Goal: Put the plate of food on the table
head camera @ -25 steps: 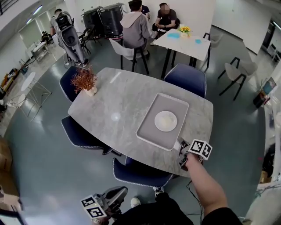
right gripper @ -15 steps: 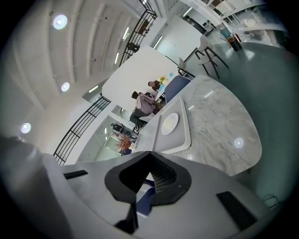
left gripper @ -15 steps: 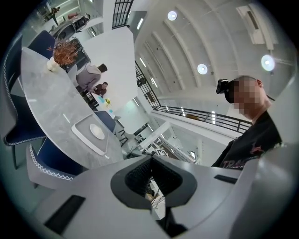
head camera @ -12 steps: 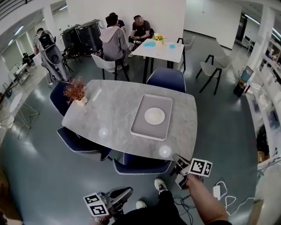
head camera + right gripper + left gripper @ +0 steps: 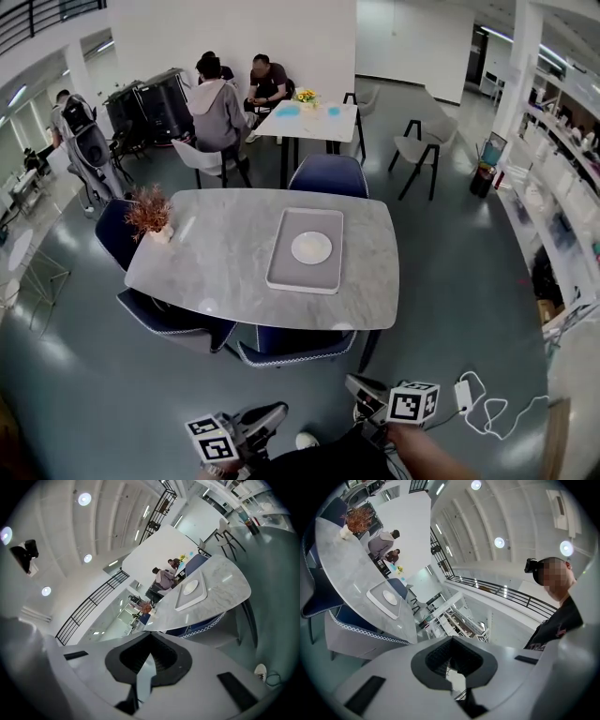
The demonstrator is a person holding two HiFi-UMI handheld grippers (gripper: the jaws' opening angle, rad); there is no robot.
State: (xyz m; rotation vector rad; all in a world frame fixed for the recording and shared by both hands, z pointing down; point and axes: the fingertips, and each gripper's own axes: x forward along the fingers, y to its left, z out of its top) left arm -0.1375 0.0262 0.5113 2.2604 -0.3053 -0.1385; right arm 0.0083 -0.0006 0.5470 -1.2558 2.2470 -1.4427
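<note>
A white plate point(image 5: 311, 247) lies on a grey tray point(image 5: 284, 265), right of centre on the grey marble table point(image 5: 216, 258). I cannot make out any food on it from here. Both grippers are low at the front, well short of the table. My left gripper point(image 5: 267, 417) and my right gripper point(image 5: 361, 386) are shut with nothing in them. The left gripper view shows its jaws together point(image 5: 452, 660), with the plate point(image 5: 389, 597) and tray point(image 5: 375, 599) far off. In the right gripper view the jaws also meet point(image 5: 149, 660), and the plate point(image 5: 190, 588) is distant.
Blue chairs point(image 5: 295, 345) ring the table, and a dried plant point(image 5: 150, 211) stands at its left end. Behind it, people sit at a white table point(image 5: 305, 120). A white cable point(image 5: 487, 408) lies on the floor at right. Shelves point(image 5: 562, 206) line the right wall.
The view has backed away from the table. My right gripper has come back from the table edge beside the tray to low in front. Tray and plate stay put.
</note>
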